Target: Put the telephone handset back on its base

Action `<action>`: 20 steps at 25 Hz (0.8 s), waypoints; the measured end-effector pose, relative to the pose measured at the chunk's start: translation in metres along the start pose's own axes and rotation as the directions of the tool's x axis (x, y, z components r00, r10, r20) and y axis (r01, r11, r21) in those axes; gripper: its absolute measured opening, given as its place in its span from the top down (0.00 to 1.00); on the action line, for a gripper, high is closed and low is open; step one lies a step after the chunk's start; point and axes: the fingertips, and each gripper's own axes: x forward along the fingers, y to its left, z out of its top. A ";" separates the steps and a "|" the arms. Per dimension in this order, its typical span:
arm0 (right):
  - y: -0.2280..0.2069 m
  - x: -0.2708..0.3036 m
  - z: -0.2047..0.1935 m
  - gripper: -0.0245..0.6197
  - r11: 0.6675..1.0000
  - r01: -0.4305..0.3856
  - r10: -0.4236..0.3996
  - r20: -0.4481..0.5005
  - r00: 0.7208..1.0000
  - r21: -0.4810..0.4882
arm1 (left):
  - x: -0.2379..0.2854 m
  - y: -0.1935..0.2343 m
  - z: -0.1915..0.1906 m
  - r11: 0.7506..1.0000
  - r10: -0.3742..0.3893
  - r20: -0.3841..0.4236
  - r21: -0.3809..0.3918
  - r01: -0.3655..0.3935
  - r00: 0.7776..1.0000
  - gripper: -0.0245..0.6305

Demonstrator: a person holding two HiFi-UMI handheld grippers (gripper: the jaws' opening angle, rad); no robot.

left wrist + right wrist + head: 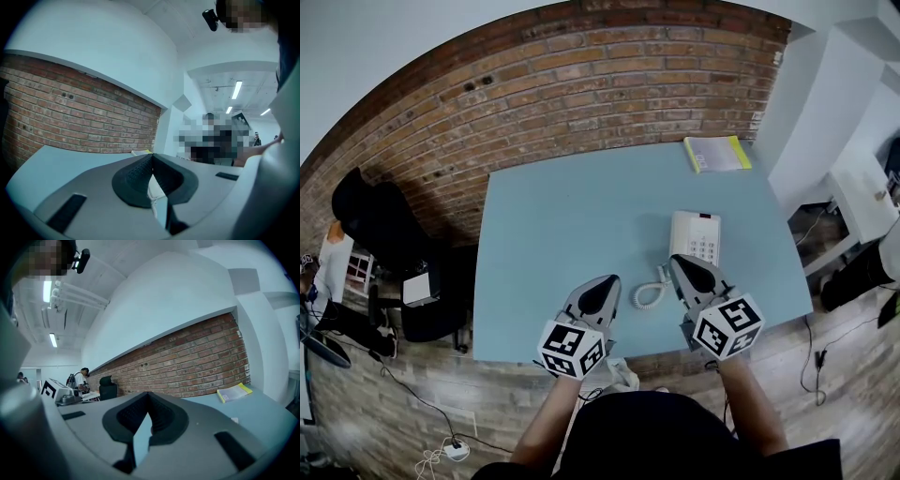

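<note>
Brick wall (pixel 581 84) backs the blue counter (pixel 572 225); the white telephone (pixel 695 236) lies just at twelve o'clock of the right tool (pixel 680 262), and its handset cannot be made out separately. The left tool (pixel 607 281) and the right tool are both pressed together and empty. Blunt, closed tips could snag the coiled cord (pixel 650 293) between them and drag the telephone.

Bare tabletop (pixel 553 244) left of telephone (pixel 696 236) and cord (pixel 649 293); book (pixel 717 154) at far corner

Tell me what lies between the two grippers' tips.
In the head view, the coiled white cord lies on the blue table between the left gripper and the right gripper.
</note>
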 end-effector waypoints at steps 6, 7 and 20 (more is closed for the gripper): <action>0.007 -0.030 -0.001 0.94 1.000 -0.015 0.015 0.014 1.000 -0.006 | -0.012 -0.033 -0.005 1.000 0.001 0.009 0.014 -0.001 1.000 0.95; 0.008 -0.034 -0.001 0.94 1.000 -0.019 0.019 0.015 1.000 -0.007 | -0.014 -0.037 -0.005 1.000 0.003 0.012 0.017 -0.004 1.000 0.95; 0.018 -0.078 0.004 0.94 1.000 -0.027 0.026 0.042 0.999 0.010 | -0.036 -0.061 0.005 0.996 0.048 0.044 0.070 -0.051 0.998 0.95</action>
